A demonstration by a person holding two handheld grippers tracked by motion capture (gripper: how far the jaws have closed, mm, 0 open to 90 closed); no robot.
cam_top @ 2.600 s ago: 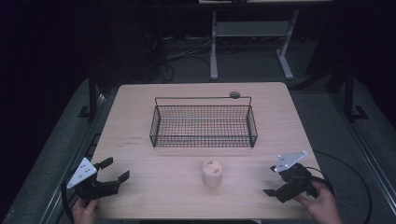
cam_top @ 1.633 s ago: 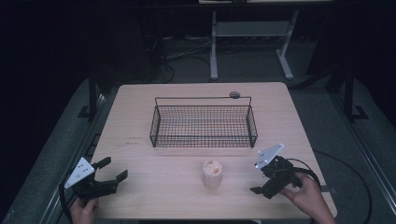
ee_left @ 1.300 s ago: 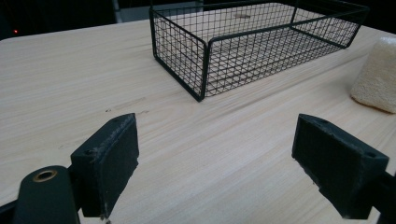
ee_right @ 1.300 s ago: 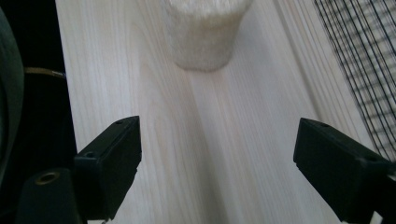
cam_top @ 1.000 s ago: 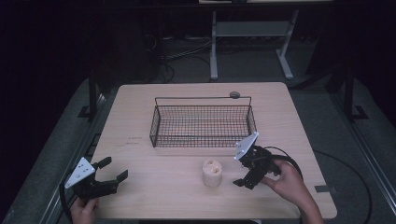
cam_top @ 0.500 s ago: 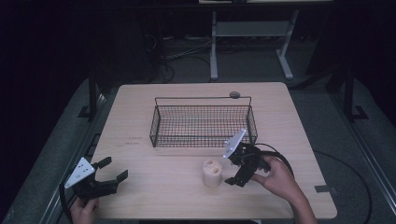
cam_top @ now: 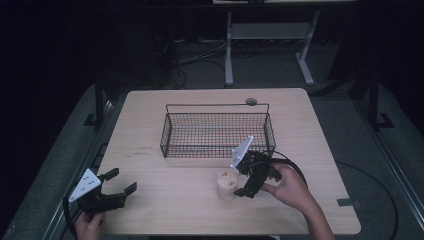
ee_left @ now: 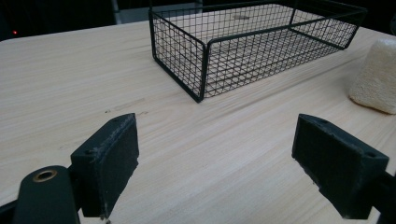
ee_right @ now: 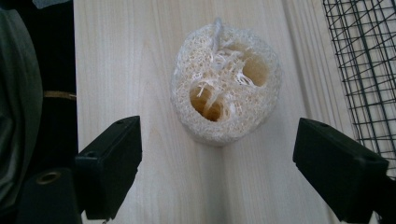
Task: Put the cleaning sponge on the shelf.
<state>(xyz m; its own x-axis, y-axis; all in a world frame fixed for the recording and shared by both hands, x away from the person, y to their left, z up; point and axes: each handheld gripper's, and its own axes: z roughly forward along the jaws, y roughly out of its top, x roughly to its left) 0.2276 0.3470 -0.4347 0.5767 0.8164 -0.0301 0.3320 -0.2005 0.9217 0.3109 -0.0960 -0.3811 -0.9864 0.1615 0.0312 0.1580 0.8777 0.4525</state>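
Closely, the loofah piece (ee_right: 226,84) was approached by the right gripper (ee_right: 217,154).
Its jaws were held wide apart; the left gripper (cam_top: 116,186) was likewise spread.

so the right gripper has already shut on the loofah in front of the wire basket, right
Not quite: the right gripper is open, its jaws wide apart short of the loofah, as the right gripper view shows. The loofah does stand in front of the wire basket.
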